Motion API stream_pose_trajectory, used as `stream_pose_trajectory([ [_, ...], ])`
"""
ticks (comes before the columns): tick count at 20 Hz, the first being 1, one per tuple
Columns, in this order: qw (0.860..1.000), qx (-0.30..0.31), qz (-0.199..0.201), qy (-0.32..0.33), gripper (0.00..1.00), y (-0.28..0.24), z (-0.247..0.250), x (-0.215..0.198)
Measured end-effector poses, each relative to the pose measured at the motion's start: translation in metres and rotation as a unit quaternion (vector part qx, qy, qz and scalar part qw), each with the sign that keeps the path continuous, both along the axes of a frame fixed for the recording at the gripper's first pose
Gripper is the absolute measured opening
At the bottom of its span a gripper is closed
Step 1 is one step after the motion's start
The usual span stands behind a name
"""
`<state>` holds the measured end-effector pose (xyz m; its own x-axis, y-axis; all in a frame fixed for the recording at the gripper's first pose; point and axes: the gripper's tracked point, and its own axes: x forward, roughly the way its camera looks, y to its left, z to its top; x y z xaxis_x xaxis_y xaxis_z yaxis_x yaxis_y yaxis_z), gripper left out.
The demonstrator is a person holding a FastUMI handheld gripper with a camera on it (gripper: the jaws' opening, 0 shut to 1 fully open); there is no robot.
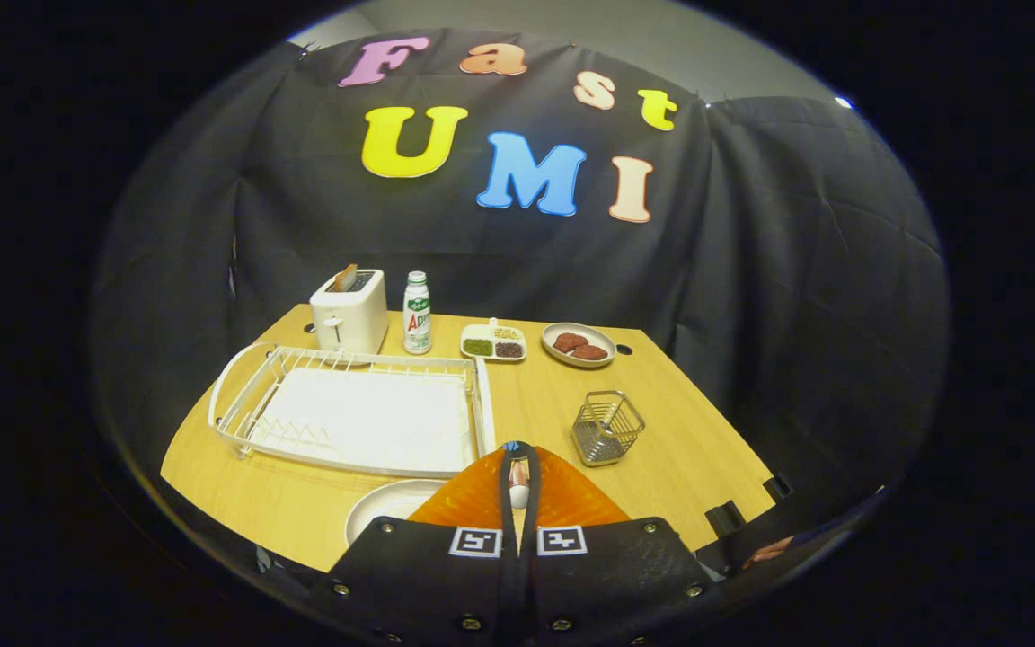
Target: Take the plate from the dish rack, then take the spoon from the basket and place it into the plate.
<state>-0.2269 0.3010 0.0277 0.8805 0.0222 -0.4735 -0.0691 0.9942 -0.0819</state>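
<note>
In your hand: the hand-held gripper (517, 490), orange fingers (473, 499), black body with black-and-white square markers, closed on a white-and-brown spoon (518, 485). Before you: white plate (383, 514), white wire dish rack (351, 409), silvery mesh basket (605, 428), pale wood-grain surface (688, 449), white toaster (349, 312), green-capped white bottle (417, 313).

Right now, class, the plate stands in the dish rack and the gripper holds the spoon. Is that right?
No. The plate lies on the table in front of the empty dish rack, as the gripper view shows. The gripper does hold the spoon between its fingers.
</note>
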Motion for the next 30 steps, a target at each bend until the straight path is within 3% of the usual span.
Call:
stream_pose_trajectory([
  [8, 0.998, 0.013, 0.051, 0.034, 0.01, 0.041, -0.037, -0.026],
  [30, 0.993, 0.058, 0.064, 0.075, 0.0, 0.06, -0.09, -0.021],
])
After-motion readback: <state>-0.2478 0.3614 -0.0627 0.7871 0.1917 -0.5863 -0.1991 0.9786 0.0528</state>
